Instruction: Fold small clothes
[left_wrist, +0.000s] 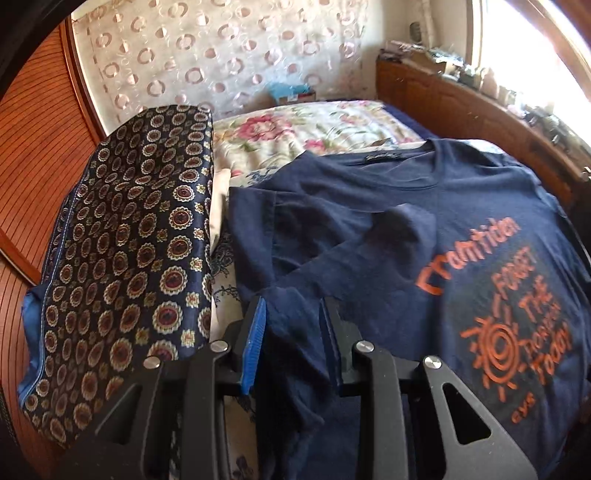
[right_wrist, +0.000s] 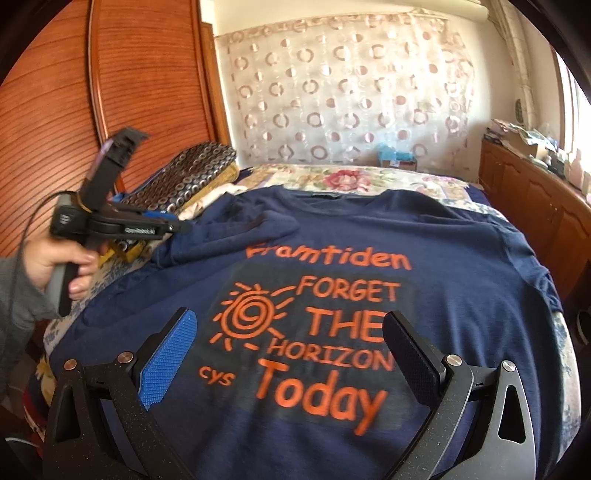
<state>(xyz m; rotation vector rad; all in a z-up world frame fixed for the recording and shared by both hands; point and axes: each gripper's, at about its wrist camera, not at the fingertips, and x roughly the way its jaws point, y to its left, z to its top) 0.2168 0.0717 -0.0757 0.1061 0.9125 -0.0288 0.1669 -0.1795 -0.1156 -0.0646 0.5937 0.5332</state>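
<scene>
Bedroom with a reddish slatted wooden wardrobe (right_wrist: 66, 92) on the left, sheer curtain (right_wrist: 347, 96) patterned with pink rings across the far wall, bed under a floral bedspread (right_wrist: 332, 179), cluttered low wooden cabinet (right_wrist: 535, 192) along the right, bright daylit window (left_wrist: 535, 44) above it

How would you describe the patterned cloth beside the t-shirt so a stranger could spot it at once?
Start at the bed with its floral cover, where a navy t-shirt lies spread out. Along the t-shirt's sleeve side, by the wooden wardrobe, lies the shiny dark cloth. Alone there, it is covered in small round gold-and-red medallions.
</scene>
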